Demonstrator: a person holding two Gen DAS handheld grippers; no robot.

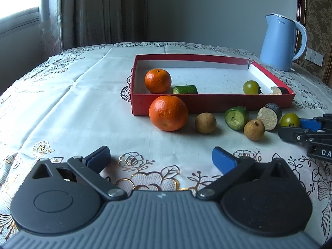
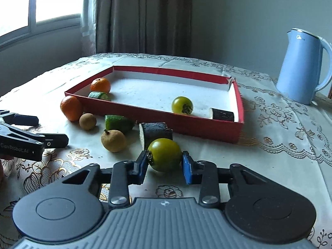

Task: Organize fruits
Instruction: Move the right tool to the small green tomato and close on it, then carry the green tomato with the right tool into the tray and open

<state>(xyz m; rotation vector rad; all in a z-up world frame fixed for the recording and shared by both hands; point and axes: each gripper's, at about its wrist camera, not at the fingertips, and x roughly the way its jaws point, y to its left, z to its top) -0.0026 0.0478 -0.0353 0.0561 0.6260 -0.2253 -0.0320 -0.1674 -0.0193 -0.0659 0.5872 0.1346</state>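
Green and glossy, the tomato sits low in the middle of the right wrist frame between the blue pads of the right gripper, whose jaws stand narrow around it; the left pad meets the fruit at its stalk, which points to the left of the frame, while a thin dark line at the right pad leaves contact there hard to judge. Just behind it lies a dark-skinned eggplant piece with its long axis across the frame and its pale cut face turned left, partly hidden by the tomato. Further left sit a cucumber piece, two brown longans, and a mandarin against the near wall of the red box. Inside the box are a smaller mandarin, a cucumber piece lying along the left wall, a second green tomato with its stalk facing the camera, and an eggplant piece half hidden by the near wall. In the left wrist view the left gripper is spread wide over the flowered tablecloth with nothing between its pads, and the right gripper is cut off at the right edge. A blue kettle stands at the upper right
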